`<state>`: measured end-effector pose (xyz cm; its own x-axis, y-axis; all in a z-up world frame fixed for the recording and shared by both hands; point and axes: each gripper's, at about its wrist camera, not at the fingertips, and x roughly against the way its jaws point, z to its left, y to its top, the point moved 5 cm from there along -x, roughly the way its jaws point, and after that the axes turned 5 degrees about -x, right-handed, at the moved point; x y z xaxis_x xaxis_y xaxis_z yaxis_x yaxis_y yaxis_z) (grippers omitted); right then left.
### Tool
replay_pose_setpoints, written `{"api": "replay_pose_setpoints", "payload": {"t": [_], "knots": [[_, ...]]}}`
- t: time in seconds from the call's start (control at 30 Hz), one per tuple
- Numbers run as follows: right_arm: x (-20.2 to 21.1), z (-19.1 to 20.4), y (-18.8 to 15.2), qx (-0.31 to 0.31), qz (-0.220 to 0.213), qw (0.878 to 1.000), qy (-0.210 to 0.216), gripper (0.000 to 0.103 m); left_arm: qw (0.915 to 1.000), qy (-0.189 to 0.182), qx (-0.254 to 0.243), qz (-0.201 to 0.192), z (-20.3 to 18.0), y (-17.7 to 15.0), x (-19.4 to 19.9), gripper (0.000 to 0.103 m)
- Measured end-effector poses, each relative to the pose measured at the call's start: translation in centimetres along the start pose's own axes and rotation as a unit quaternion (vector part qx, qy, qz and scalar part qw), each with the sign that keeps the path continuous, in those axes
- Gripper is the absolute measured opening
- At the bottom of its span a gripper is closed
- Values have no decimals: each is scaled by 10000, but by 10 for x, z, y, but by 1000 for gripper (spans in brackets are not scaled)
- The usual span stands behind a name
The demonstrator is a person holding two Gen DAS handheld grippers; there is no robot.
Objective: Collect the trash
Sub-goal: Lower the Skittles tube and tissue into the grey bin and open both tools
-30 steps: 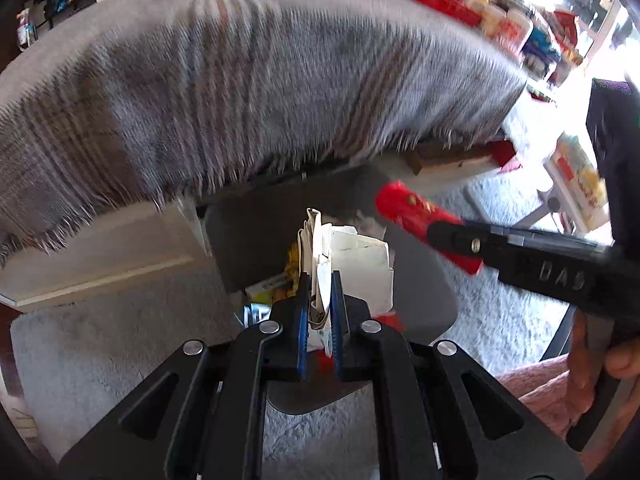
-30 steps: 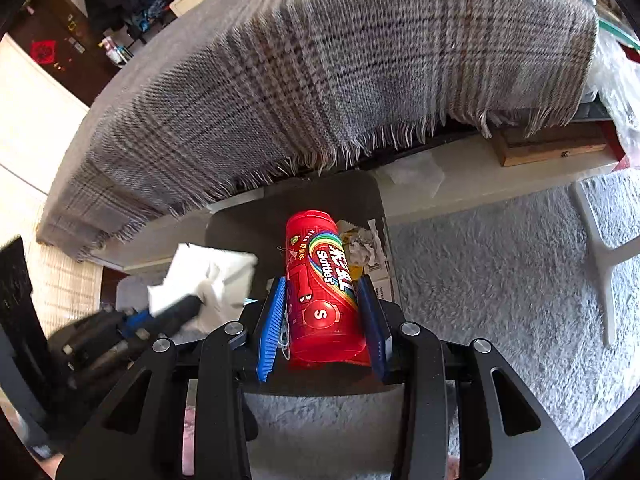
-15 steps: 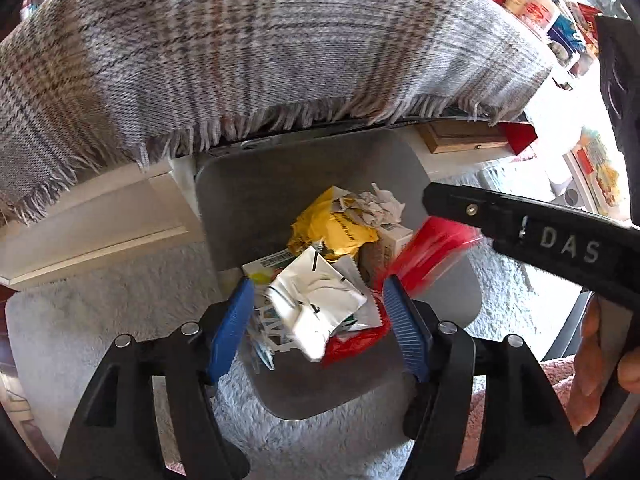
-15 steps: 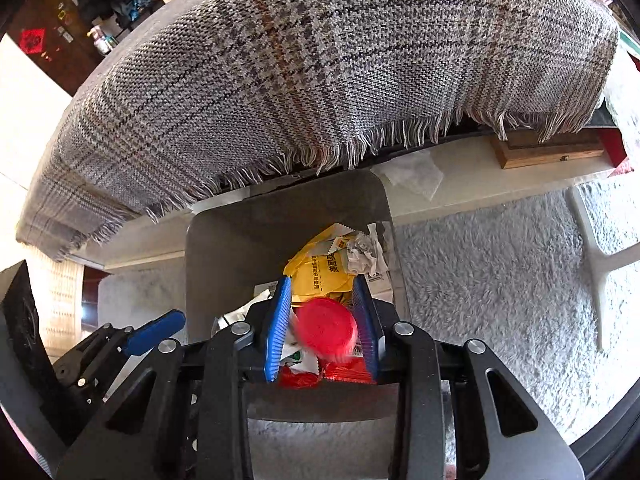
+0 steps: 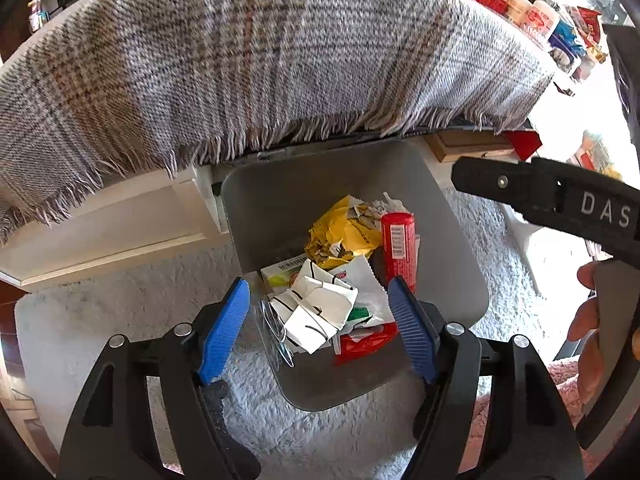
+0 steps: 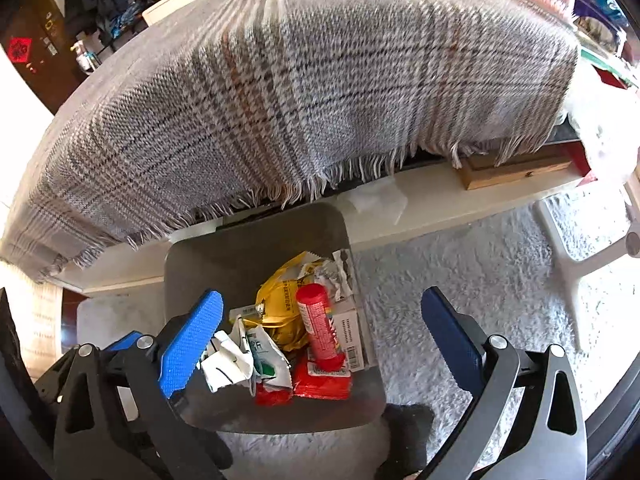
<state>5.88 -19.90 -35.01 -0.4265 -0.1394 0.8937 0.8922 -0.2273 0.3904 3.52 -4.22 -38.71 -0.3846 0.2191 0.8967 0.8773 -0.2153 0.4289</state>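
A grey bin (image 5: 280, 200) stands on the rug below both grippers. In it lie a red candy tube (image 5: 398, 240), crumpled white paper (image 5: 316, 312), a yellow wrapper (image 5: 340, 236) and red packets. My left gripper (image 5: 318, 328) hangs over the bin, jaws opening, with nothing pressed between the blue pads. The right gripper (image 6: 322, 342) is also above the bin (image 6: 240, 248), jaws opening wide; the red tube (image 6: 320, 328) lies loose below, beside the white paper (image 6: 226, 360). One of its black fingers (image 5: 520, 184) reaches in from the right in the left wrist view.
A fringed plaid blanket (image 5: 260, 60) drapes a table just behind the bin, overhanging its far rim. A white shelf (image 5: 120, 232) and a wooden box (image 6: 516, 168) sit under it. Shaggy pale rug (image 6: 460, 264) surrounds the bin. A hand (image 5: 588, 320) is at right.
The left gripper opened and the white paper dropped into the bin. The right gripper opened and the red tube fell into the bin too.
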Motion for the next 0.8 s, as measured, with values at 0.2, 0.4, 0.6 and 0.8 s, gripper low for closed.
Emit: {"api": "replay_pose_setpoints", "payload": {"t": [0.2,0.4,0.6,0.8], "knots": [[17,-6,0,-38,-186,9998,-95,100,9995,156,111,-245,7,2,18,81],[36,-14,-4,-4,-484,9984,-286,100,9981,343,374,-355,19,-4,32,91],[76,-10,0,-44,-895,9954,-351,100,9949,479,615,-635,23,3,73,95],[158,12,21,164,-1897,9814,-264,100,9846,751,628,-1450,25,36,144,95]]}}
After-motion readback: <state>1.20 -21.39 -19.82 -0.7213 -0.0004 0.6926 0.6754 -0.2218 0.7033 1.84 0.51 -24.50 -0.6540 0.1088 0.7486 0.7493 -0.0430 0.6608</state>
